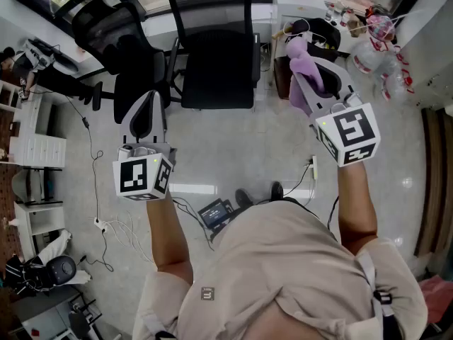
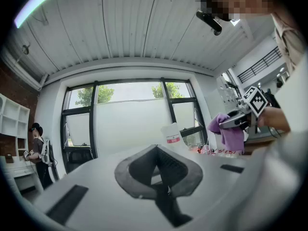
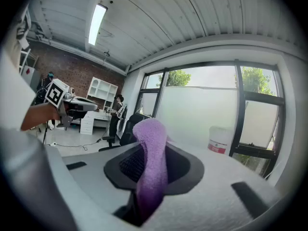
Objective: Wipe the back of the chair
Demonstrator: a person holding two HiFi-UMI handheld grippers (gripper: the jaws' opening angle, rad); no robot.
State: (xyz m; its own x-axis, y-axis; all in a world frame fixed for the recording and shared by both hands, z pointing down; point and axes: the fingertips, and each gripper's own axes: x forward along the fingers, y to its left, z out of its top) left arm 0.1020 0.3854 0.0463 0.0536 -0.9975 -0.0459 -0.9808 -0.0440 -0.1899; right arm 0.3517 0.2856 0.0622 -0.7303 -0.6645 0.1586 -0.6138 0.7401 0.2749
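A black office chair (image 1: 214,44) with a mesh back stands ahead of me on the grey floor, its back at the far side. My right gripper (image 1: 300,64) is held up to the right of the chair and is shut on a purple cloth (image 1: 304,75). In the right gripper view the cloth (image 3: 152,158) hangs from between the jaws. My left gripper (image 1: 145,99) is in front of the chair's left side, apart from it. Its jaws are shut with nothing between them (image 2: 157,171). The left gripper view also shows the right gripper (image 2: 239,120) and the cloth (image 2: 227,132).
A second black chair (image 1: 110,37) stands left of the first. Cables and a power strip (image 1: 106,222) lie on the floor near my feet. White shelving (image 1: 32,151) and a person (image 1: 10,62) are at the far left. Bags (image 1: 375,44) sit at the right. A white bucket (image 3: 219,138) stands by the window.
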